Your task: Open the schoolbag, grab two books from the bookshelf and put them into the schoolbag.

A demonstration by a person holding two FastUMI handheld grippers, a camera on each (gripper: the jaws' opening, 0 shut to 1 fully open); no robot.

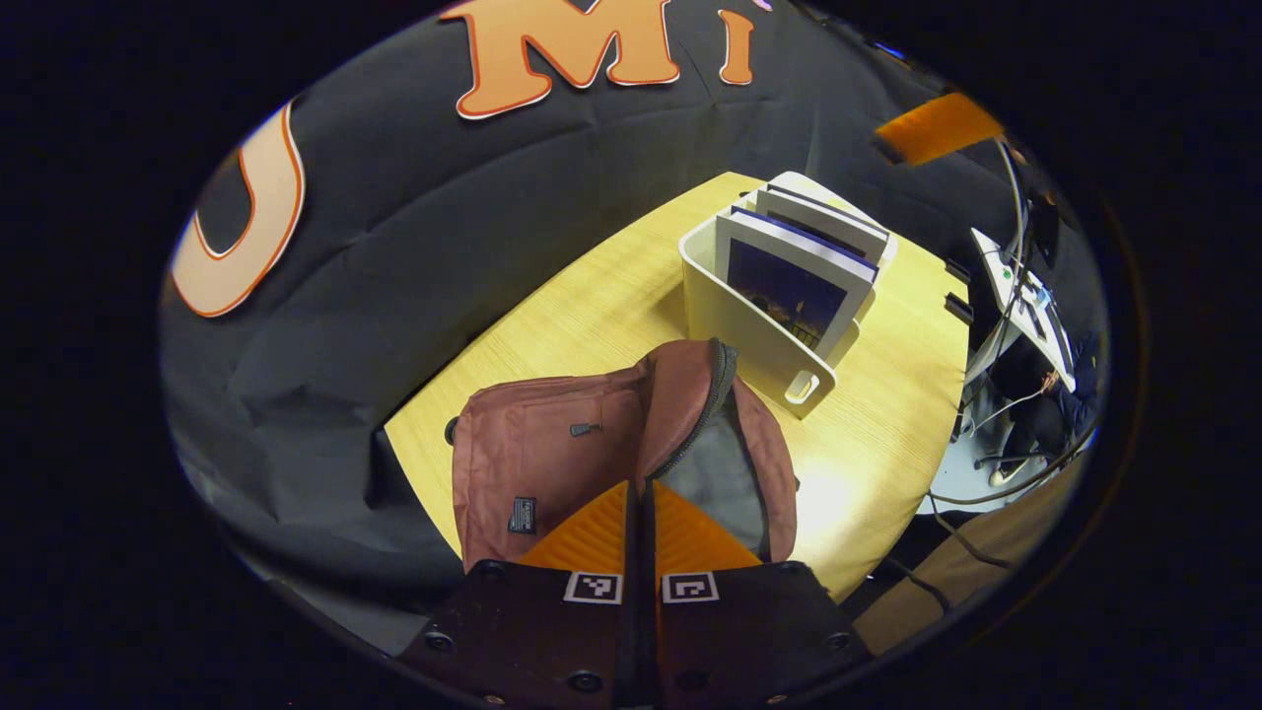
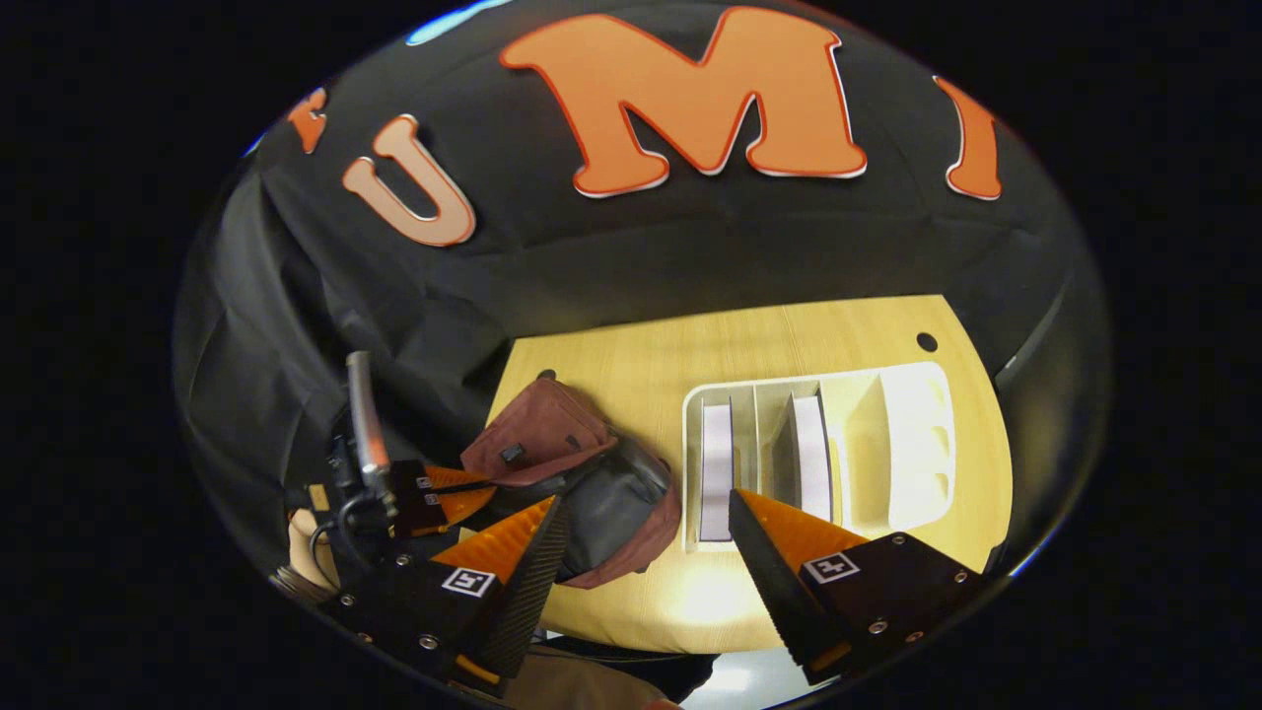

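Observation:
A reddish-brown schoolbag lies on the yellow wooden table, its zipper parted so the grey lining shows. My left gripper is shut on the zippered edge of the bag's flap and holds it up. The right gripper view has that same gripper at the schoolbag. Right of the bag stands a white bookshelf with two upright books in its slots, seen from above as white page edges. My right gripper hangs open above the table's near edge, between bag and bookshelf.
A hand holds the left gripper at the lower left. A small round hole sits in the table at its far right corner. Beyond the table's right edge are cables, a stand and a seated person.

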